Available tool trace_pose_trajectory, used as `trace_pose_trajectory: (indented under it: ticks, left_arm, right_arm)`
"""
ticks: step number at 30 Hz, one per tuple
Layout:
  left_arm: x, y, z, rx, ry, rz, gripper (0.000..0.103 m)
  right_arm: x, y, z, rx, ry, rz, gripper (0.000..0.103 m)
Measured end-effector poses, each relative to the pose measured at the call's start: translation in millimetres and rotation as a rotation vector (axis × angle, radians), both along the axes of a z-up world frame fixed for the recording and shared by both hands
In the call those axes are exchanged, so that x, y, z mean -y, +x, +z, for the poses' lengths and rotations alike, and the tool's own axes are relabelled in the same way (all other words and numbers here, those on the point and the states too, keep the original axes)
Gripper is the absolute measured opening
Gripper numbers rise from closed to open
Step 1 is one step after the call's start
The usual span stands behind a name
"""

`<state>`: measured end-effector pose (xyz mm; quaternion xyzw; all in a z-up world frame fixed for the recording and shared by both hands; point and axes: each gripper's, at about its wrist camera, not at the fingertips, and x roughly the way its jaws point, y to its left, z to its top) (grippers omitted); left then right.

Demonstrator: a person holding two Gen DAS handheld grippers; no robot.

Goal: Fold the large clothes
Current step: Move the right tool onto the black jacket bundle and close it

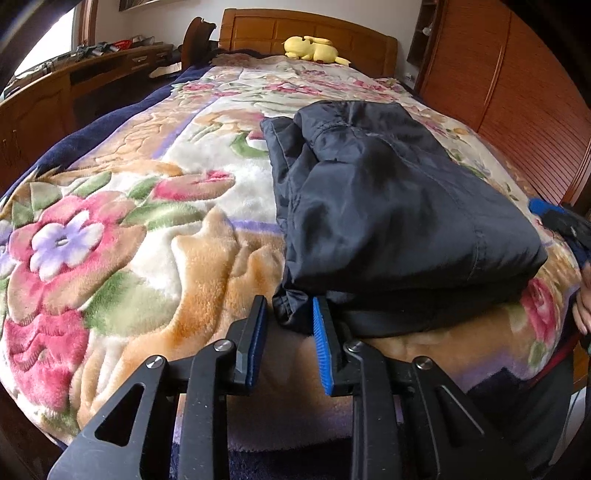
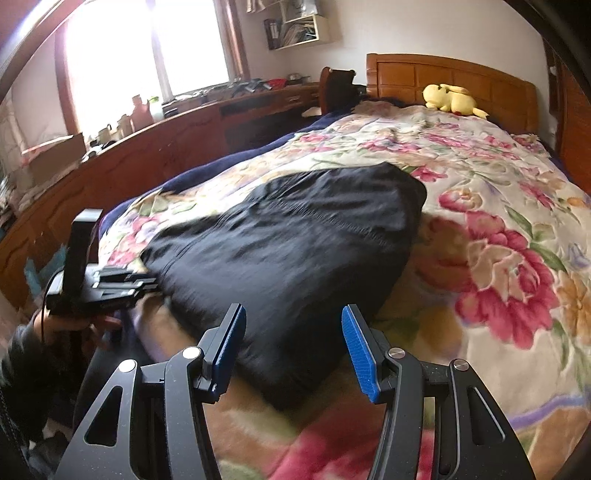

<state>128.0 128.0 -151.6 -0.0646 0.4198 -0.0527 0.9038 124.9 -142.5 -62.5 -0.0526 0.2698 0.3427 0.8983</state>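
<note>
Your left hand-held gripper (image 1: pixel 290 317) sits at the near left corner of the folded dark garment (image 1: pixel 388 199), its jaws a narrow way apart. A bunched hem of the cloth lies between the blue pads (image 1: pixel 324 347), but they do not press on it; there is a gap on the left side, and the cloth only seems to brush the right pad.

Your right hand-held gripper (image 2: pixel 293 325) hangs over the near edge of the same garment (image 2: pixel 288 251), jaws about half open. The cloth's near corner lies under and between the fingers, yet neither pad grips it. That view is blurred, so you cannot tell whether the left pad touches the fabric.

The garment lies folded into a thick rectangular bundle on the floral blanket (image 1: pixel 147 229) that covers the bed, straight ahead of both grippers, with its far end pointing toward the wooden headboard (image 1: pixel 306 29). In the left wrist view a second, smaller folded layer rests on top at the far end.

Well beyond the garment, by the headboard, a yellow plush toy (image 1: pixel 314 48) lies on the blanket. From the right wrist view your left gripper (image 2: pixel 122 284) shows at the left, at the bundle's corner, with your hand (image 2: pixel 62 325) behind it.
</note>
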Motion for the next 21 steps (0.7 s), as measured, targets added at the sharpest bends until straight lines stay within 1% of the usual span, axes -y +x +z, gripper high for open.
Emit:
trace_pose_trajectory:
  ticks: [4,6,10,11,13,15,18,21]
  left_arm:
    - [1.6,-3.1,3.2,-0.001,0.016,0.001,0.026]
    - [2.1,-5.7,5.3,0.003,0.015,0.003,0.026]
    - [2.3,-9.9,8.3,0.016,-0.005,-0.002,0.026]
    - [1.6,-9.7,7.5,0.015,-0.009,-0.002,0.026]
    - [-0.9,-9.2,5.5,0.014,-0.028,0.003,0.026]
    - [-0.5,-7.7,3.9,0.015,-0.030,0.002,0.026]
    - [0.1,-7.1,2.8,0.016,-0.030,0.000,0.026]
    - [1.4,-7.0,2.8,0.017,-0.028,0.001,0.026]
  right_arm:
    - [-2.9,31.5,10.2,0.036,-0.041,-0.010,0.057]
    - [-6.8,54.7,15.4,0.031,-0.049,-0.015,0.060]
    - [-19.8,109.8,19.5,0.022,-0.065,-0.046,0.070]
    - [-23.4,124.1,19.2,0.013,-0.065,-0.057,0.073]
    - [-30.4,157.1,15.8,-0.012,-0.071,-0.097,0.074]
    - [-39.3,189.1,10.1,-0.048,-0.075,-0.139,0.075]
    - [-52.7,226.6,-1.9,-0.110,-0.105,-0.156,0.075]
    - [-65.4,253.8,-11.0,-0.191,-0.091,-0.145,0.082]
